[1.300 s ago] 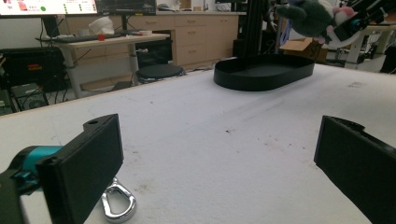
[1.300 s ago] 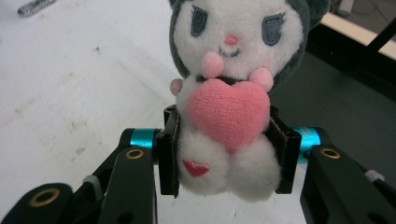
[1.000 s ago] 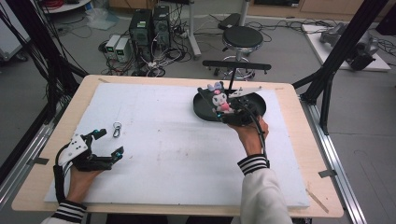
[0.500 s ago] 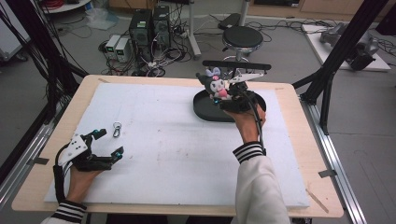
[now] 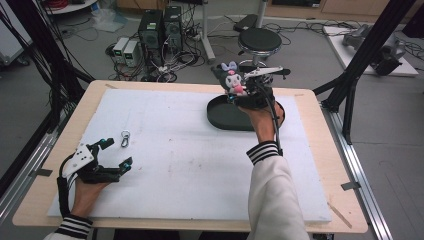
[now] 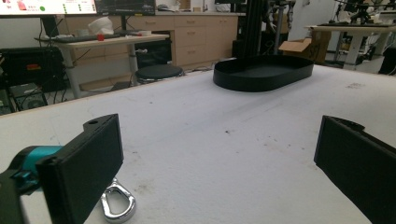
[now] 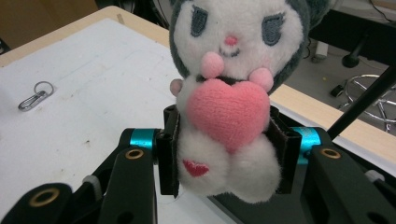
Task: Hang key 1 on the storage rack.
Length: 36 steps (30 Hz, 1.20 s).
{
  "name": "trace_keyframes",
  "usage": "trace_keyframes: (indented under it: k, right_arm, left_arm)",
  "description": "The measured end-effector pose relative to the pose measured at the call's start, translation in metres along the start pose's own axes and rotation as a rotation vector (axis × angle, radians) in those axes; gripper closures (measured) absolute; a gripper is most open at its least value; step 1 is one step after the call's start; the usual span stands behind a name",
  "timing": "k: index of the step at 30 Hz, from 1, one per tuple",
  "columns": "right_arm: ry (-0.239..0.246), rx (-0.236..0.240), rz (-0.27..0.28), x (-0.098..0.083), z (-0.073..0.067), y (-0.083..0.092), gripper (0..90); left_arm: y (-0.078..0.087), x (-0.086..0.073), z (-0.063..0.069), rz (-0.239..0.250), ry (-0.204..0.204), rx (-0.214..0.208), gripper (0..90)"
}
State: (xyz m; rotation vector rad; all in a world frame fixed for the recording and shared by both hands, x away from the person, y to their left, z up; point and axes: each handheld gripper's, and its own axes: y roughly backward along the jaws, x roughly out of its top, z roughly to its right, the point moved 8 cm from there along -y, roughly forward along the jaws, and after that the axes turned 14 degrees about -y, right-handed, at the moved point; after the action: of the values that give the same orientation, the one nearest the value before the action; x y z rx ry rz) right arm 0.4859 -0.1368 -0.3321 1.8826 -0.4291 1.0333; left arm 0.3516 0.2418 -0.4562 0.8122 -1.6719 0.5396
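While the right gripper (image 5: 239, 96) hangs in the air above the far side of the table (image 5: 310, 150), its jaws are clamped on a plush toy (image 7: 229, 93), squeezing the soft lower body from both sides. Pretty cute thing tbh: fuzzy white face and belly, dark grey hood with ears, stitched grey eyes, tiny pink nose, round pink cheeks, and it hugs a knitted-looking pink heart against its chest. There's also a small red heart embroidered low on one side. The jaw pads are flat black slabs and the fluff bulges around them, so it's a proper grip. Teal metal bits sit just behind each pad.

Right below the toy, in the high view, sits a shallow black oval tray (image 5: 225, 116) with a low upright rim, matte like plastic. The toy is clear of it, up in the air.

Over on the near left, the left gripper (image 5: 114, 154) rests low on the table with its jaws wide apart, nothing between them. Just beside one jaw lies a small shiny metal clip (image 6: 116, 205), a snap-hook shape with a ring on it.

The tabletop is light wood at the edges, covered by a big white foam-looking sheet (image 5: 170, 150), a bit scuffed and speckled with dirt marks.
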Motion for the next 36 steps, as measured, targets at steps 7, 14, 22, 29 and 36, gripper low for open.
trace_keyframes:
  k: [7,14,22,29,36]
  right_arm:
    - [-0.010,-0.003,0.003,0.005,0.004,-0.004,55.7]
    - [-0.009,-0.009,0.005,0.010,0.006,-0.008,55.7]
    - [-0.031,-0.017,0.002,0.011,0.012,-0.014,55.7]
    - [-0.044,-0.018,0.016,0.012,0.016,-0.017,55.6]
    - [-0.056,-0.025,0.009,0.010,0.020,-0.018,55.5]
  left_arm:
    - [0.000,0.000,0.000,-0.001,0.000,-0.001,1.7]
    - [0.000,0.000,0.000,0.000,0.001,-0.002,1.7]
    - [0.000,0.000,-0.001,0.001,0.000,-0.001,1.7]
    - [0.000,0.000,-0.001,0.001,0.002,0.000,1.7]
    - [0.000,0.000,-0.001,0.000,0.000,-0.001,1.7]
